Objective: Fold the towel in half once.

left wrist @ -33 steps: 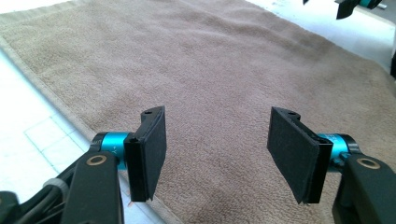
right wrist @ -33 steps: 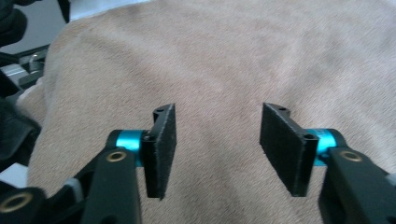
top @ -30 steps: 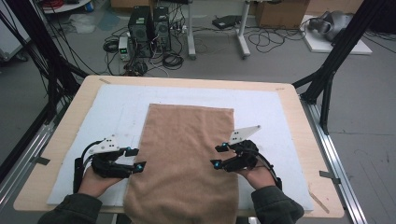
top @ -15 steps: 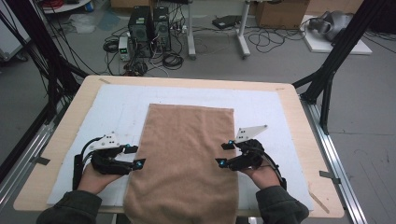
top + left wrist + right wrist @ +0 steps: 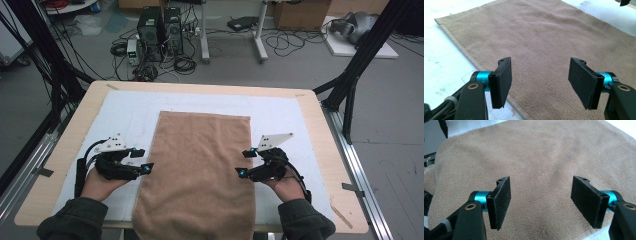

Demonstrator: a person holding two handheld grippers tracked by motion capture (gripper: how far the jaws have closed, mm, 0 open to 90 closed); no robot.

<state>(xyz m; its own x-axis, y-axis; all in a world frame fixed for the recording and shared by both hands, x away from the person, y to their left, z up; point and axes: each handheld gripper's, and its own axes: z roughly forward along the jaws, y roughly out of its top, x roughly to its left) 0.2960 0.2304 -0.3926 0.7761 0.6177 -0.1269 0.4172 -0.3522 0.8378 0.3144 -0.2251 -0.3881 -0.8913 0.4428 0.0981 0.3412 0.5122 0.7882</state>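
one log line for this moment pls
towel flat, near end over table edge | left gripper open at left edge | right gripper open at right edge

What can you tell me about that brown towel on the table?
The towel is a tan, fuzzy terry cloth with a hemmed border, spread flat and smooth, lengthwise away from the person. It lies on a white mat covering the wooden table, and its near end hangs over the table's front edge. The left gripper and right gripper sit at its two long edges, fingers spread wide over the fabric and gripping nothing.
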